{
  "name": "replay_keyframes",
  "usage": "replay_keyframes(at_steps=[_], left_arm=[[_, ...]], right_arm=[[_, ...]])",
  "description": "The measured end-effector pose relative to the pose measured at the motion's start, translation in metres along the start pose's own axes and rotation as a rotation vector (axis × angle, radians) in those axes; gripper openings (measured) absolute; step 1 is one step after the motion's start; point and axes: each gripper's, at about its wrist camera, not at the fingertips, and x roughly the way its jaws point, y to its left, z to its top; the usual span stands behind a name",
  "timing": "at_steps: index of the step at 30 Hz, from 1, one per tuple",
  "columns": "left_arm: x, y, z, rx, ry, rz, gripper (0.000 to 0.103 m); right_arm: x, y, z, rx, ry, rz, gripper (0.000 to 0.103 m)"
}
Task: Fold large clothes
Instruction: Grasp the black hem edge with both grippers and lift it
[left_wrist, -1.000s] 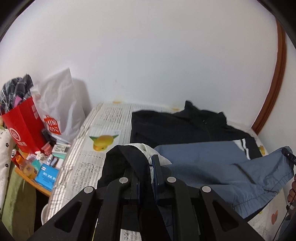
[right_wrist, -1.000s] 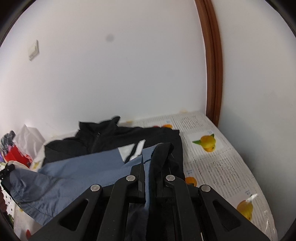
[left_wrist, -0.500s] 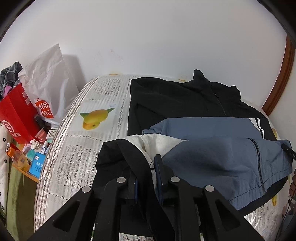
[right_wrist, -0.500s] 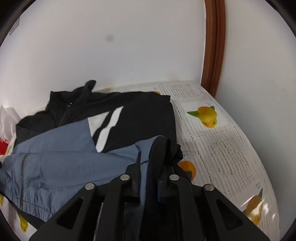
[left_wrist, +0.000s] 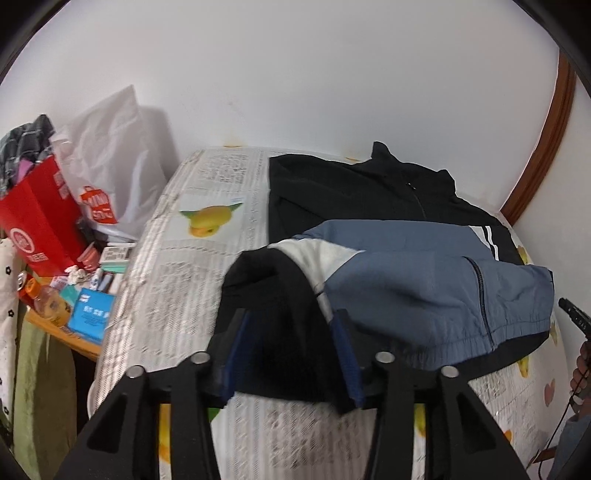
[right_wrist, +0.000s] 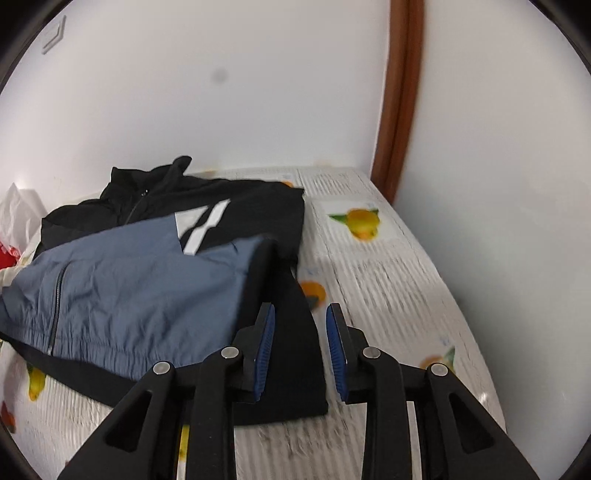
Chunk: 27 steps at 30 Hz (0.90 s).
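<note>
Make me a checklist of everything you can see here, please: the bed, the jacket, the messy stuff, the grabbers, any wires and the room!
Surface: bed under a newspaper-and-fruit print cover.
Job's things: black, blue and white jacket, bottom part folded up over its chest.
Clutter: red bag, white bag, boxes and bottles beside the bed.
Grippers: left gripper and right gripper just opened, black hem between the jaws, unpinched.
Cables: thin cord at a hand.
Surroundings: white walls, brown door frame.

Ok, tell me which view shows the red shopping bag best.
The left wrist view. There the red shopping bag stands whole beside the bed, with its white logo and dark clothes poking out of its top. The right wrist view catches only a red sliver at its left edge, behind the jacket.
</note>
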Motion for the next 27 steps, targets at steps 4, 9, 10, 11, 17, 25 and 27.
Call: replay_keyframes(at_steps=[4, 9, 10, 11, 17, 25, 27], left_arm=[[-0.002, 0.018, -0.015, -0.022, 0.009, 0.026, 0.051], [0.014, 0.034, -0.031, -0.056, 0.065, 0.017, 0.053], [0.018, 0.035, -0.032, -0.059, 0.073, 0.02, 0.053], [0.022, 0.036, -0.033, -0.061, 0.076, 0.021, 0.053], [0.045, 0.036, -0.032, -0.059, 0.095, 0.015, 0.052], [0.051, 0.042, -0.034, -0.114, 0.081, -0.007, 0.01], [0.045, 0.04, -0.035, -0.1, 0.071, 0.002, 0.007]], right_arm=[[0.008, -0.011, -0.019, 0.05, 0.061, 0.054, 0.038], [0.026, -0.011, -0.039, 0.074, 0.129, 0.09, 0.041], [0.028, -0.012, -0.04, 0.081, 0.131, 0.096, 0.041], [0.03, -0.012, -0.041, 0.086, 0.13, 0.101, 0.041], [0.046, -0.013, -0.038, 0.103, 0.145, 0.112, 0.041], [0.048, -0.008, -0.039, 0.05, 0.142, 0.121, 0.011], [0.045, -0.009, -0.039, 0.053, 0.139, 0.131, 0.008]])
